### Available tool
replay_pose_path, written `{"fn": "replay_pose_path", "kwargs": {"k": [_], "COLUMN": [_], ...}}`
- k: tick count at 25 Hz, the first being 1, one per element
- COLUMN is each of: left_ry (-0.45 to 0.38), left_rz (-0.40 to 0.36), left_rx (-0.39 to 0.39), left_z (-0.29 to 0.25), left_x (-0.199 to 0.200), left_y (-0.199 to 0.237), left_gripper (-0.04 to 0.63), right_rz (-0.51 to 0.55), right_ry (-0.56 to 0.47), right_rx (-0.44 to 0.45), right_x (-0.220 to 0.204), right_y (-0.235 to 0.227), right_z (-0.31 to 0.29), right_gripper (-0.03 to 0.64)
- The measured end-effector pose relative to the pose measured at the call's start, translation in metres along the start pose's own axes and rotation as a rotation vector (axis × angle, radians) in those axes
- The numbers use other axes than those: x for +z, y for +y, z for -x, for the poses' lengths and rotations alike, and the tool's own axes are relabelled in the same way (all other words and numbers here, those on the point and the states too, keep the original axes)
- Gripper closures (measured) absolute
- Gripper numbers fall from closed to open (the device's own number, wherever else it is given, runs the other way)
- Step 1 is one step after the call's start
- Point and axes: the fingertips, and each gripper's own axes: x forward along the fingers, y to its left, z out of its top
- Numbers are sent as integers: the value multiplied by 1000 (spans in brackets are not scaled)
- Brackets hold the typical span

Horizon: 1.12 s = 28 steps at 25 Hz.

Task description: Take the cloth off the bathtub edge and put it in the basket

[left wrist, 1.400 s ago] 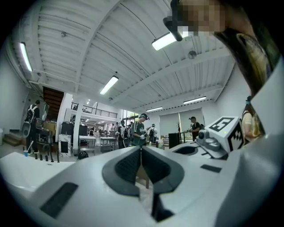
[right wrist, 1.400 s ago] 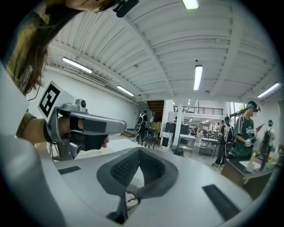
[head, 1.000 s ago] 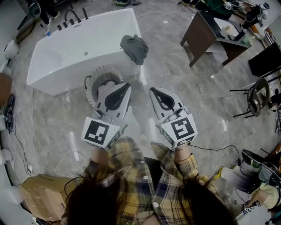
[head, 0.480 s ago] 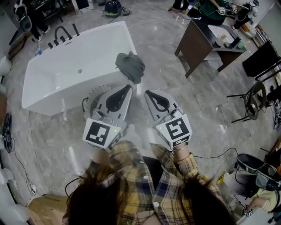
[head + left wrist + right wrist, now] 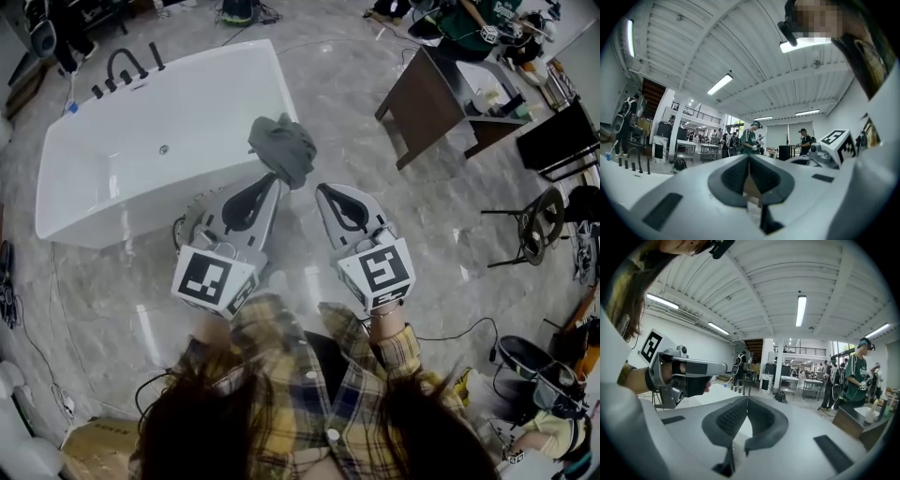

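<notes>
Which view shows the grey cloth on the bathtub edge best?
The head view: the grey cloth lies bunched over the bathtub rim, in full sight. Neither the left nor the right gripper view shows it; both look out across the room.

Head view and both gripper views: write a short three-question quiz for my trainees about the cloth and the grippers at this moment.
1. Where does the grey cloth lie?
2. True or false: the left gripper grips the cloth.
3. The right gripper is: A open; B shut and empty; C shut on the cloth.
Key: 1, draped over the edge of the white bathtub; 2, false; 3, B.
</notes>
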Motion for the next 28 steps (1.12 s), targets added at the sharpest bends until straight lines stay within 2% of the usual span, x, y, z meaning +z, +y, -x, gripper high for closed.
{"fn": "replay_pose_path", "kwargs": {"k": [13, 20, 28], "left_ry": [36, 36, 29], "left_rz": [28, 34, 27], "left_rx": [-8, 49, 149], "left_z": [-4, -13, -63], "left_x": [-22, -24, -23], "left_y": [36, 65, 112], "left_gripper": [572, 572, 572], "right_rz": [-12, 6, 20], "right_ry": [73, 83, 59], "right_rx": [-13, 31, 118], "right_x": [-20, -21, -16], "right_y": [3, -6, -54], "right_z": [-39, -70, -131], "right_gripper": [601, 601, 601]}}
